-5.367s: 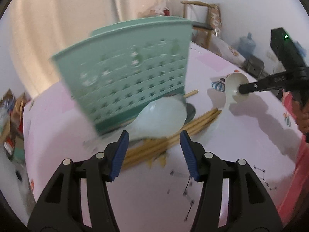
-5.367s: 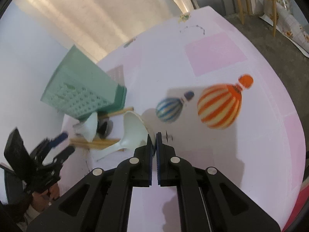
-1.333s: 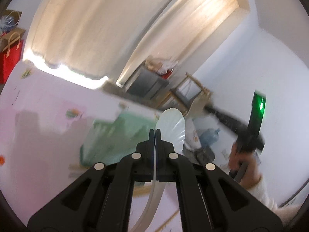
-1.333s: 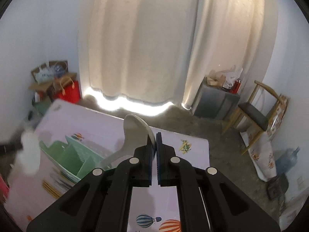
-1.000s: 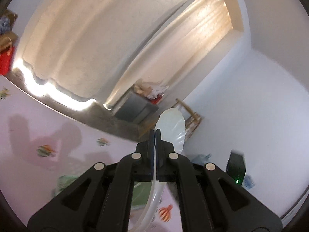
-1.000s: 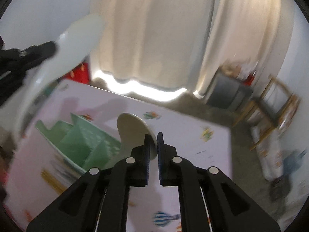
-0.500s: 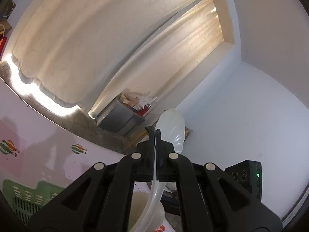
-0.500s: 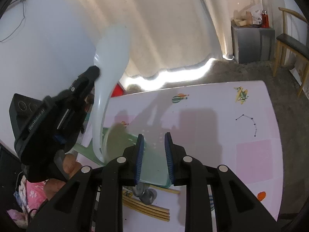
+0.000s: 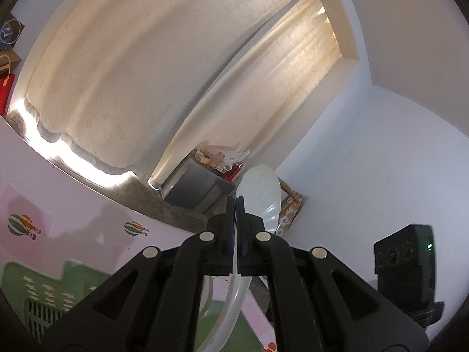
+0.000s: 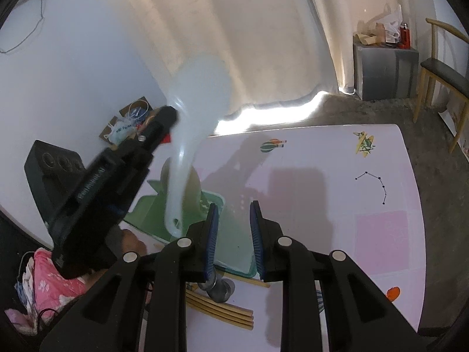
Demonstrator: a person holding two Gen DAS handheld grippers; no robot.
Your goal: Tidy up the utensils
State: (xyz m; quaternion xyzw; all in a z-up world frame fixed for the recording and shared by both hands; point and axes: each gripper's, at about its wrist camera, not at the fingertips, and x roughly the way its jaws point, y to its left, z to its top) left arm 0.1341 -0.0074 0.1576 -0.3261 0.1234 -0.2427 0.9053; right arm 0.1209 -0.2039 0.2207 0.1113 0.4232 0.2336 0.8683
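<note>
My left gripper is shut on a white plastic rice paddle, held upright above the green utensil rack. In the right wrist view the left gripper holds the paddle with its handle end down over the rack. A beige spoon stands in the rack behind the paddle's handle. My right gripper is open and empty, just above the rack's near edge. Wooden chopsticks and a metal spoon lie on the table in front of the rack.
The pink tablecloth with balloon prints covers the table. A wooden chair and a grey cabinet stand past the far edge. The person's pink sleeve is at the lower left.
My right gripper has opened and the beige spoon it held now stands in the rack. My left gripper lifted the white paddle from the table and brought it over the rack.
</note>
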